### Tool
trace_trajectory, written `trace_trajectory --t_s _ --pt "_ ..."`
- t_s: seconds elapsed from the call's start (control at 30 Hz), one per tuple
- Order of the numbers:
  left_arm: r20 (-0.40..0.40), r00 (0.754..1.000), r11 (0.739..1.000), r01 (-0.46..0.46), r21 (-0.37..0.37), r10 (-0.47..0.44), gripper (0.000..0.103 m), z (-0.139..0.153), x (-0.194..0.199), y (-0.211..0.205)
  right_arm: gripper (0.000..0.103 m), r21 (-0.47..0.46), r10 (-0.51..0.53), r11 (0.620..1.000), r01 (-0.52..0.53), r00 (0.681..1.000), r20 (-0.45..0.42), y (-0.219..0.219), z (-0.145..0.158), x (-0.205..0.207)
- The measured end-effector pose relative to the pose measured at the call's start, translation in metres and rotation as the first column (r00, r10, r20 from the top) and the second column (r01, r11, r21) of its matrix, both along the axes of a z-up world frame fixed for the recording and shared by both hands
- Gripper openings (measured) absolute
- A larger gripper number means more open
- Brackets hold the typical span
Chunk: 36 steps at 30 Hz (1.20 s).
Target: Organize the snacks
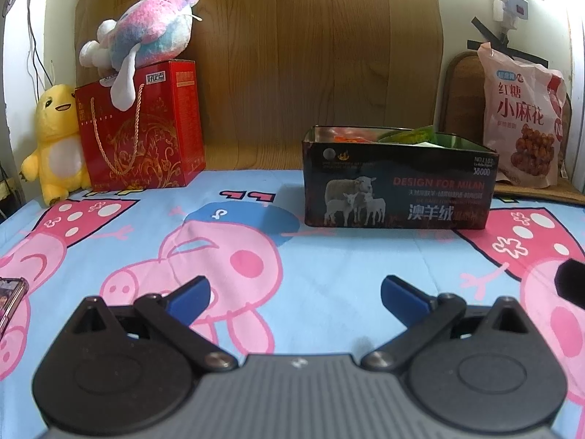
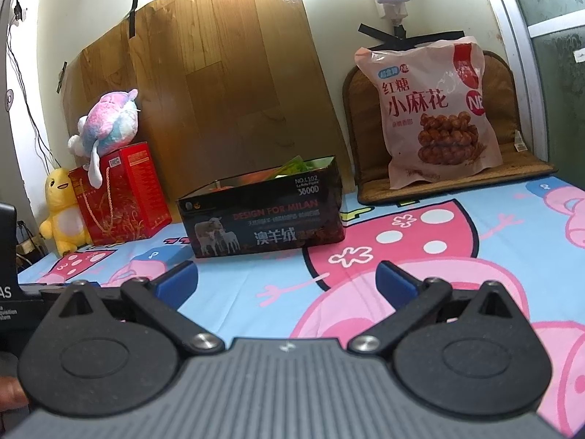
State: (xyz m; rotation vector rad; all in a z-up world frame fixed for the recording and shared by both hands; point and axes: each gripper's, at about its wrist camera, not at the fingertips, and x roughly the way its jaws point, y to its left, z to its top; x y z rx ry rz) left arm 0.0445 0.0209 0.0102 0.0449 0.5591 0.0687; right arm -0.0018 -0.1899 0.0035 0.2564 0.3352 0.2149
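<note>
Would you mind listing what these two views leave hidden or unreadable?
- Contents of the black tin: both views show only orange and green tips above its near wall.
- Object at the left edge, left wrist view: cut off by the frame.
- Small print on the snack bag: too small and blurred in both.

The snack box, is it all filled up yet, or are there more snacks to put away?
Partly done: the black tin box already holds some green and orange packets. Nothing is in hand; the left gripper and right gripper both hover over the cartoon sheet with jaws open and empty. Possibly left: the big pink snack bag leans on the brown mat outside the box.
</note>
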Motion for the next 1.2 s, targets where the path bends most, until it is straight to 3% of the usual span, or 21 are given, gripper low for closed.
trace_trajectory --t_s 0.47,1.2 --pt "-0.033 0.998 0.999 -0.045 -0.009 0.045 0.103 0.000 0.005 0.006 0.103 0.024 0.026 0.999 -0.026 1.000 -0.003 -0.004 -0.001 0.002" --pt "-0.016 0.994 0.987 -0.107 0.118 0.110 0.103 0.015 -0.001 -0.007 0.103 0.126 0.069 0.989 -0.070 0.997 0.017 -0.019 -0.002 0.000"
